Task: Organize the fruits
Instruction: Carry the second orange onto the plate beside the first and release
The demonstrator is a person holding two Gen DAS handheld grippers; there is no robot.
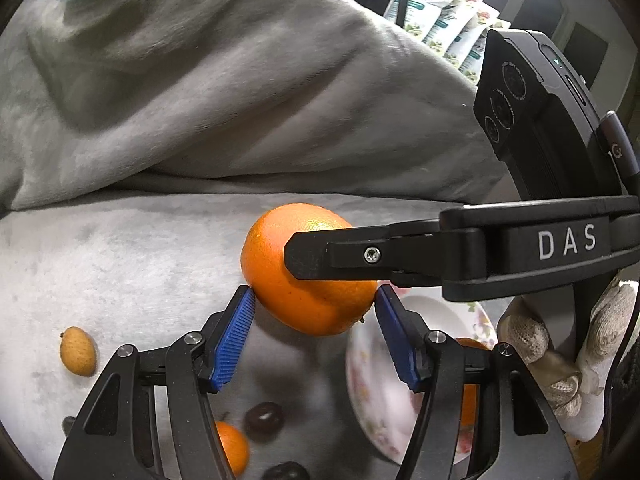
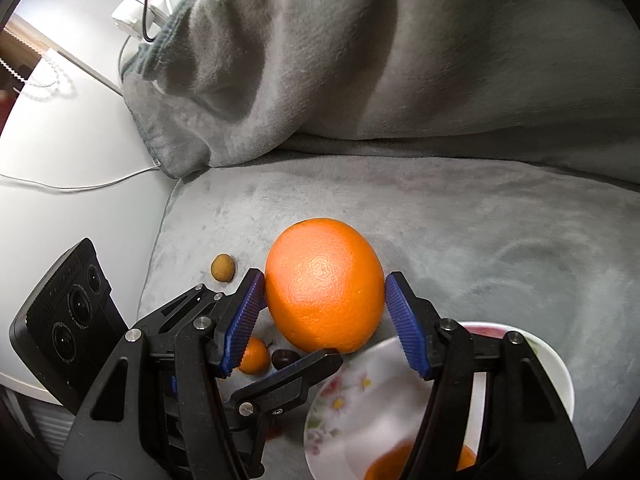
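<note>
A large orange (image 1: 316, 308) (image 2: 324, 292) hangs just above the grey blanket, gripped from two sides at once. In the left wrist view my left gripper (image 1: 314, 296) has its blue pads pressed on the orange's left and right flanks. A black finger (image 1: 312, 256) of the right gripper crosses the fruit's front. In the right wrist view my right gripper (image 2: 326, 280) is shut on the same orange, and one left finger (image 2: 316, 362) reaches in under it. A floral plate (image 1: 372, 396) (image 2: 348, 404) lies blurred below.
A tan oval fruit (image 1: 78, 352) (image 2: 223, 267), a small orange (image 1: 234, 446) (image 2: 254, 356) and dark cherries (image 1: 264, 420) (image 2: 284, 358) lie on the blanket (image 1: 120, 264). A white bowl (image 2: 560, 372) stands beside the plate. A gloved hand (image 1: 560, 360) holds the right gripper. Bunched blanket rises behind.
</note>
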